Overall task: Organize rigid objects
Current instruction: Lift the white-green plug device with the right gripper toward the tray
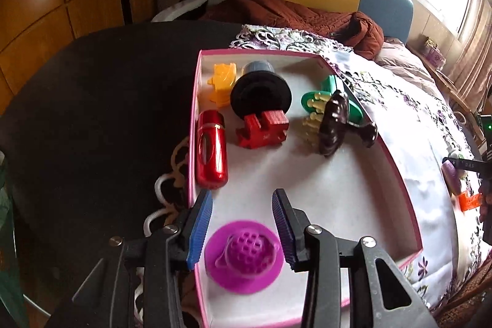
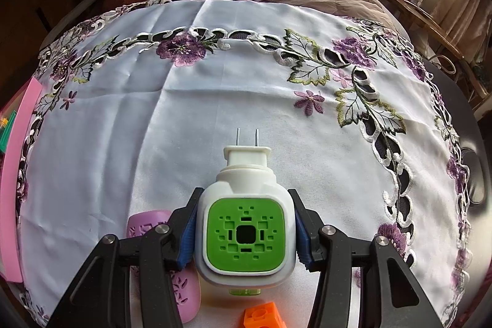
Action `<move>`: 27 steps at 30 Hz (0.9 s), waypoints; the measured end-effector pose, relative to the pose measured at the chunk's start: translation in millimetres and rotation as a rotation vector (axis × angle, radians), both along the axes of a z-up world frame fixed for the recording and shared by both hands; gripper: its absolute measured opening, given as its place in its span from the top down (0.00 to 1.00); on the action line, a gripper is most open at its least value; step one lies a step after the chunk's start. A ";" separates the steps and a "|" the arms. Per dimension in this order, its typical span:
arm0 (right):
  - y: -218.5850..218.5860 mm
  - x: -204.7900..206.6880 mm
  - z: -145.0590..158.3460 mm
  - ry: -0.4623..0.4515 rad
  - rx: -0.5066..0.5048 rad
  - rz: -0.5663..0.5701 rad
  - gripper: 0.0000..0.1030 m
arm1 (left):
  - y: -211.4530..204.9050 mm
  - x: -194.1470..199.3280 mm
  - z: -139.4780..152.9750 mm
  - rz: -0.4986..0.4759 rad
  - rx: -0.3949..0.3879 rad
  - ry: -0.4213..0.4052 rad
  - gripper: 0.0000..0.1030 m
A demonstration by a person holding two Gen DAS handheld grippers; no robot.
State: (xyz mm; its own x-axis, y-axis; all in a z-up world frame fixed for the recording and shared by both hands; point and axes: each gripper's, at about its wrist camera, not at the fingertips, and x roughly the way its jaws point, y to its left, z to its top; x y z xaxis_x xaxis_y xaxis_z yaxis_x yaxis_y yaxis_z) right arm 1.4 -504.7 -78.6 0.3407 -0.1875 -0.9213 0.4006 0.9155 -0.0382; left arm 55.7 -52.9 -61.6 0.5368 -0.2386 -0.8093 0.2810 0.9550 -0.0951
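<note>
In the left wrist view a pink-edged white box [image 1: 399,171] holds a red cylinder [image 1: 212,148], a yellow toy [image 1: 222,83], a black funnel-shaped part [image 1: 261,94], a red block [image 1: 263,128], a green comb-like piece [image 1: 330,100], a dark brown piece [image 1: 333,122] and a magenta disc [image 1: 244,257]. My left gripper [image 1: 243,199] is open above the magenta disc, which lies between the fingers without touching them. In the right wrist view my right gripper [image 2: 244,199] is shut on a white plug-in device with a green face [image 2: 244,232], prongs pointing away.
A white embroidered cloth [image 2: 184,119] covers the table. A lilac case [image 2: 181,275] and an orange block [image 2: 264,315] lie near the right gripper. The box's pink edge [image 2: 18,162] shows at the far left. A brown jacket [image 1: 295,17] and bedding lie beyond.
</note>
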 end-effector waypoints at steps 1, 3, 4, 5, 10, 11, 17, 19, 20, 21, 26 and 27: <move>0.1 0.1 -0.2 0.000 0.001 0.000 0.49 | -0.6 0.8 0.1 0.007 0.005 -0.003 0.62; 0.2 0.2 -0.2 0.000 0.002 -0.001 0.49 | 0.6 -0.4 1.5 0.012 0.006 -0.011 0.62; -0.1 -0.1 -0.4 0.000 0.002 0.000 0.49 | 3.1 -1.3 2.5 0.020 0.008 -0.008 0.62; -0.2 -0.1 -0.4 0.000 0.004 -0.001 0.49 | 6.9 -2.9 5.0 0.027 -0.006 -0.003 0.62; -0.6 -0.1 -0.5 0.002 0.002 0.002 0.49 | 28.2 -17.9 22.6 0.042 -0.075 -0.015 0.62; -0.3 -0.1 -0.5 0.002 0.002 0.002 0.49 | 29.0 -22.5 24.7 0.035 -0.067 -0.022 0.62; 0.1 -0.1 -0.5 0.003 -0.002 0.004 0.49 | 16.7 -40.1 17.7 -0.032 0.013 -0.032 0.63; 0.5 -0.1 -0.3 0.003 -0.004 0.005 0.49 | 10.9 -38.5 15.3 -0.029 0.032 -0.037 0.66; 0.6 0.1 -0.3 0.004 -0.006 0.006 0.49 | 6.7 -35.5 13.6 -0.030 0.050 -0.041 0.66; 0.6 0.1 -0.2 0.004 -0.006 0.007 0.49 | 2.7 -31.9 10.6 -0.032 0.069 -0.037 0.68; 1.1 -0.1 0.0 0.005 -0.009 0.009 0.49 | -5.4 -12.7 -1.7 -0.017 0.090 -0.035 0.69; 0.8 0.0 0.0 0.005 -0.009 0.009 0.49 | -6.3 -10.2 -2.1 -0.017 0.097 -0.044 0.69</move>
